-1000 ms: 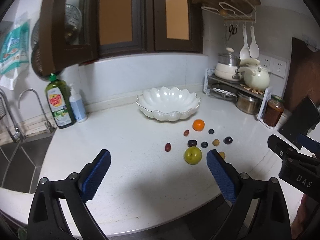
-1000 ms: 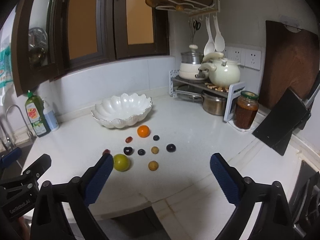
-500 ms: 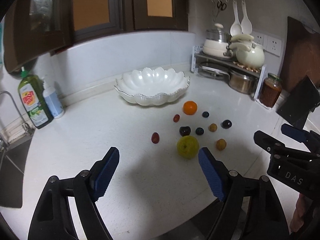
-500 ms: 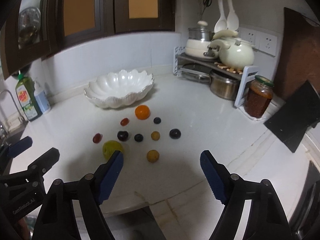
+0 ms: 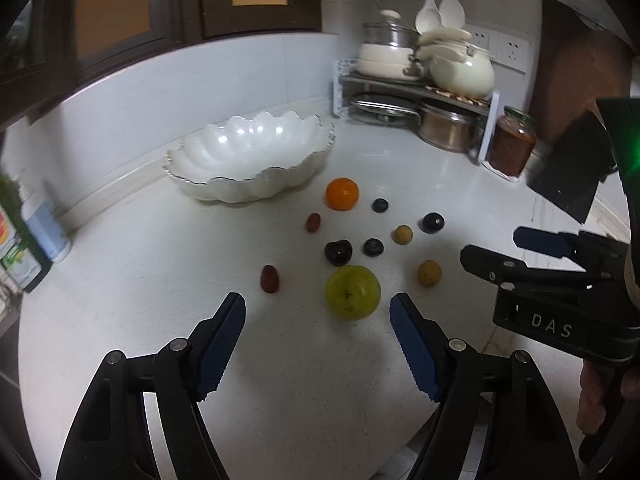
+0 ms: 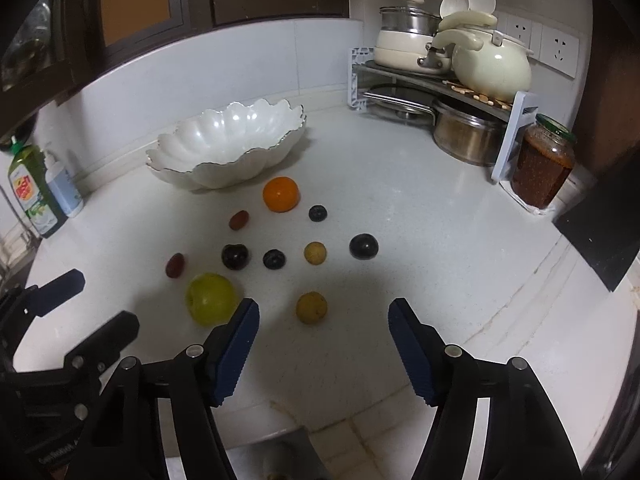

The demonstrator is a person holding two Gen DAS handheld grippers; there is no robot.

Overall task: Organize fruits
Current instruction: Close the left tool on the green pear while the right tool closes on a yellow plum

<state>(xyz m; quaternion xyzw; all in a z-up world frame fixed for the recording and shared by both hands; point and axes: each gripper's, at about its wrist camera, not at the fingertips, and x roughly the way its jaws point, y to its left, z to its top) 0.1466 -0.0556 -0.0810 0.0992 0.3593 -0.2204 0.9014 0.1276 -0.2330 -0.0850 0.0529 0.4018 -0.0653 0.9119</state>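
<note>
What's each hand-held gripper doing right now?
Left hand-held gripper: open, jaws closing, empty, green apple just ahead.
Right hand-held gripper: open, jaws closing, empty.

Dim indoor light from overhead glints on the white scalloped bowl point(image 5: 248, 156). Soft gripper shadows darken the white countertop point(image 6: 400, 216). Fisheye bending and black vignetting spoil the edges; the left view's margins blur.

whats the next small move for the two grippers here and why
Probably ease the left gripper forward and down around the green apple, which sits just ahead of its closing jaws with nothing between them yet. The right gripper, also closing and empty, lines up with the small yellow fruit. The white bowl holds no fruit so far.
</note>
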